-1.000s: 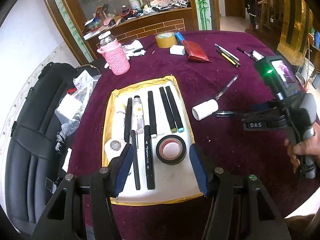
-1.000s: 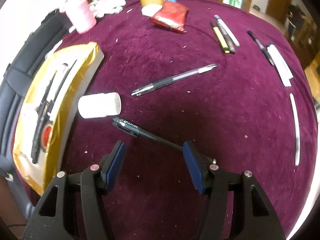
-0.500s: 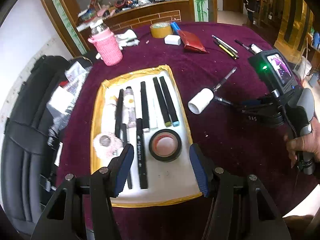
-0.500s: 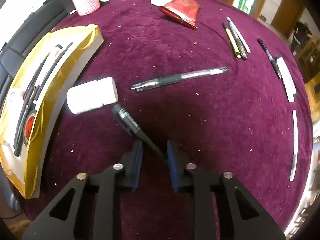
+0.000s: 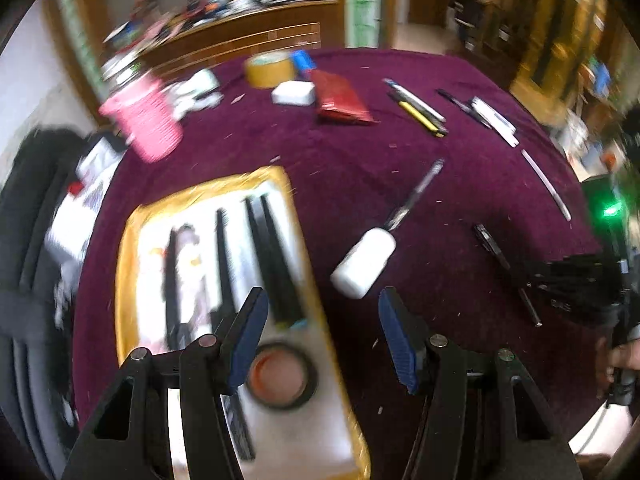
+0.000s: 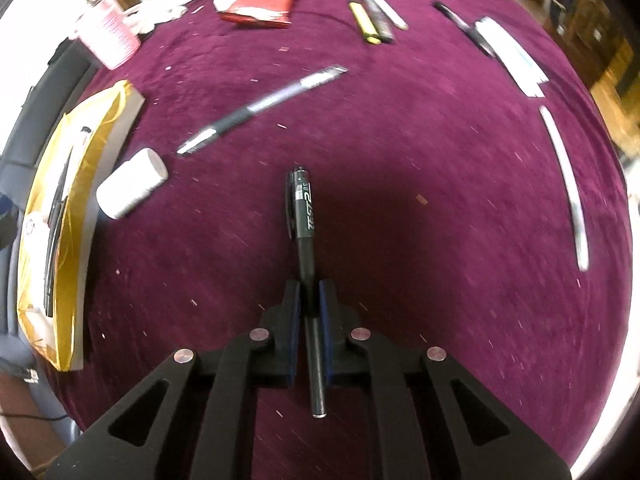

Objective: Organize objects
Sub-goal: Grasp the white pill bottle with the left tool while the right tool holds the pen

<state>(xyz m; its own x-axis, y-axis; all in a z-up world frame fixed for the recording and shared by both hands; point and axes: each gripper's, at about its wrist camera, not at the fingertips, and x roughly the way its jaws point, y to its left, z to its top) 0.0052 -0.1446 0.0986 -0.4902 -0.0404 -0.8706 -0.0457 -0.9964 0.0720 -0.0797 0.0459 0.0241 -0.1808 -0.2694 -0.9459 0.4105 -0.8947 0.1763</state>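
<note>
My right gripper is shut on a black pen, which points straight ahead over the purple cloth. In the left wrist view that pen sticks out of the right gripper at the far right. My left gripper is open and holds nothing; it hangs over the right edge of the gold-rimmed tray. The tray carries black markers and a black tape roll. A white bottle lies on its side just ahead of the left fingers; it is also the white bottle at the right wrist view's left.
A clear pen lies on the purple cloth behind the bottle. Further back are a red packet, yellow tape, a pink cup, several pens and a white strip. A black chair stands at the left.
The right gripper closed on the black pen and lifted it, turning it to point straight ahead. The left gripper swung right, from over the tray's middle towards its right edge and the bottle.
</note>
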